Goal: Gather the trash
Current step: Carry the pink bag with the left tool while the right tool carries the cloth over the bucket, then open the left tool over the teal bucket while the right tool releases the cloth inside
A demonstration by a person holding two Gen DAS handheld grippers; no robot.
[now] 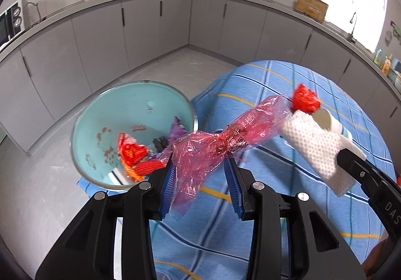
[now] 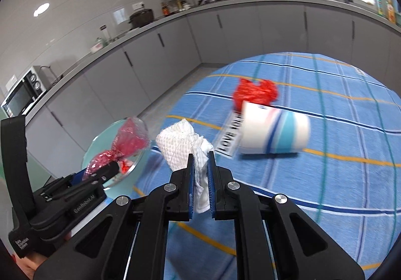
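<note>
My left gripper stands open with a pink see-through plastic wrapper lying loose between its pads, beside a teal trash bin that holds red and purple wrappers. My right gripper is shut on a white waffle-textured paper towel, which also shows at the right of the left wrist view. A paper cup with blue stripes lies on its side on the blue checked tablecloth, with a crumpled red wrapper behind it.
The table edge drops off to a grey floor on the left, where the bin stands. Grey kitchen cabinets and a counter with pots run along the back. A label strip lies by the cup.
</note>
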